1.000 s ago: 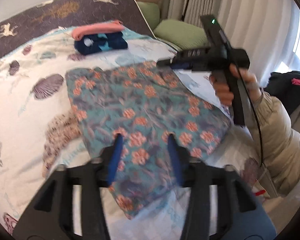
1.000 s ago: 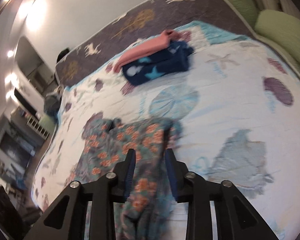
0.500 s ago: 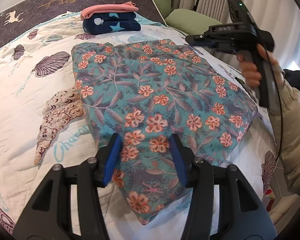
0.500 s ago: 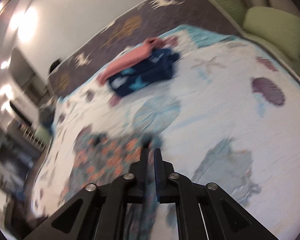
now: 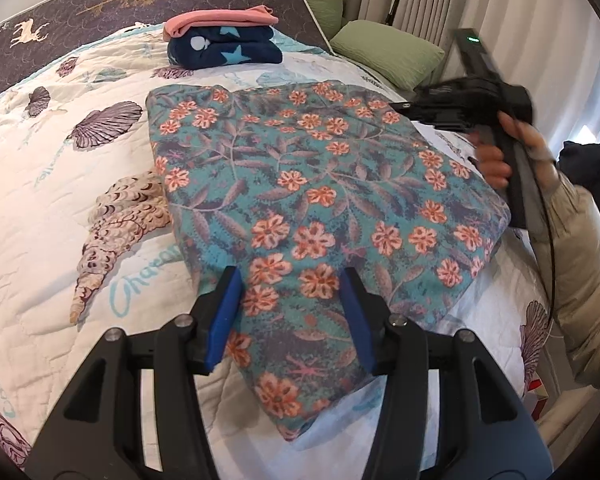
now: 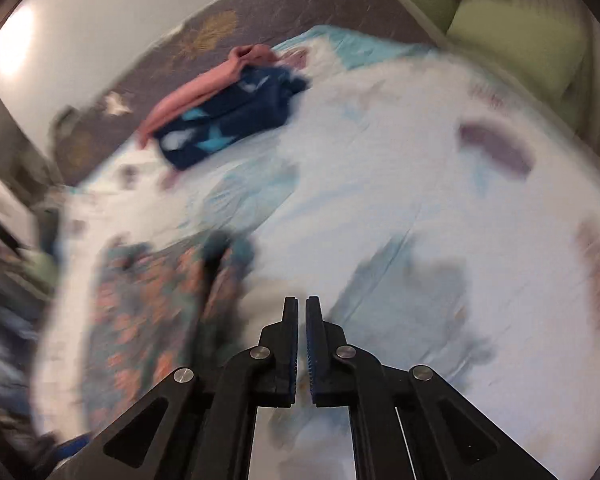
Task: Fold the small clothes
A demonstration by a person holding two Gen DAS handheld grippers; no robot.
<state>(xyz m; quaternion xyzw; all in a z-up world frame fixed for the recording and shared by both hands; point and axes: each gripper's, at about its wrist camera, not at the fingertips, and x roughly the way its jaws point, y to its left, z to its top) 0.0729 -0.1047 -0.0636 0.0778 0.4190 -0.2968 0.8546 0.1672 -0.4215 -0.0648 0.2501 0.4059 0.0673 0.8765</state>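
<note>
Seen from the left wrist, one floral garment (image 5: 320,208) lies folded flat on the seashell quilt (image 5: 52,184), with a stack of two folded pieces beyond it toward the headboard: a pink one (image 5: 220,20) on top of a navy star-print one (image 5: 224,50). Two green pillows (image 5: 388,52) sit to the right of that stack. The left gripper (image 5: 290,304) hangs tilted downward over the garment's near corner, its blue pads spread apart with the cloth below them and nothing pinched. At the garment's right edge, a hand (image 5: 508,148) in a pale padded sleeve grips the handle of the right gripper, whose body points in toward the garment's far corner. From the right wrist the picture is smeared by motion: the right gripper (image 6: 302,308) has just been closing and its jaws stand clenched together with no cloth between them, over bare quilt just right of the floral garment (image 6: 148,304). The pink and navy stack (image 6: 220,112) lies farther up the bed.
</note>
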